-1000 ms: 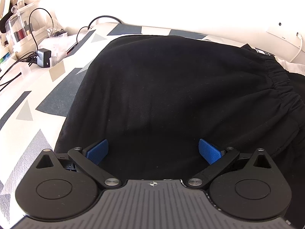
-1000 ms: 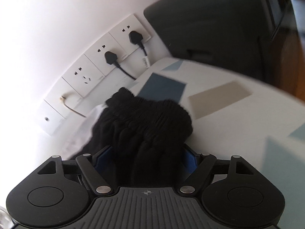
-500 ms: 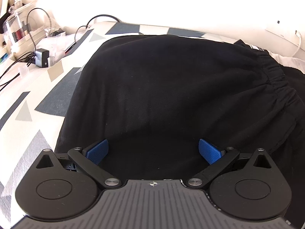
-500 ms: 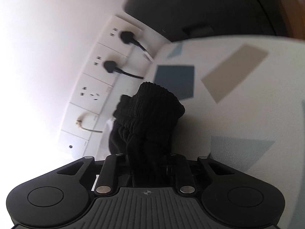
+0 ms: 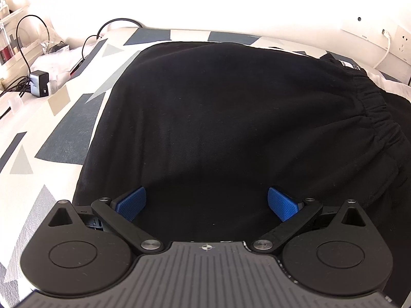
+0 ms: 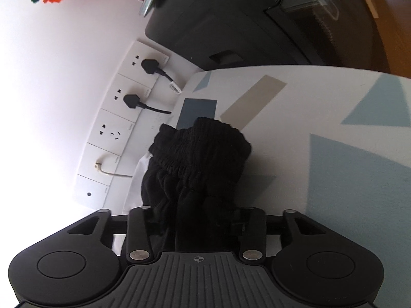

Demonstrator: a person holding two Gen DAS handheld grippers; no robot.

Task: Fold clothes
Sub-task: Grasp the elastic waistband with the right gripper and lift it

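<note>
A black garment (image 5: 231, 102) lies spread over the patterned bedsheet (image 5: 64, 133), its gathered elastic waistband (image 5: 377, 113) on the right. My left gripper (image 5: 206, 204) hovers over the garment's near part, open, with the blue pads (image 5: 132, 202) wide apart and nothing pinched. In the right wrist view, a bunched piece of the black waistband (image 6: 200, 151) stands up between the jaws of my right gripper (image 6: 197, 220). Those jaws are opening slightly, and the fabric fills the gap and hides the pads.
Wall sockets (image 6: 128, 118) with two black plugs and a white cable run along the wall beside the bed. A dark cabinet (image 6: 231, 25) stands past the bed's end. A charger (image 5: 38, 83), cables and clutter sit at the far left. White cloth (image 5: 393, 84) lies by the waistband.
The right gripper closed from wide apart onto the bunched waistband, rolled, and shifted so the sockets now run vertically. Its jaws stand a little wider than half a second ago. The left gripper stayed put.
</note>
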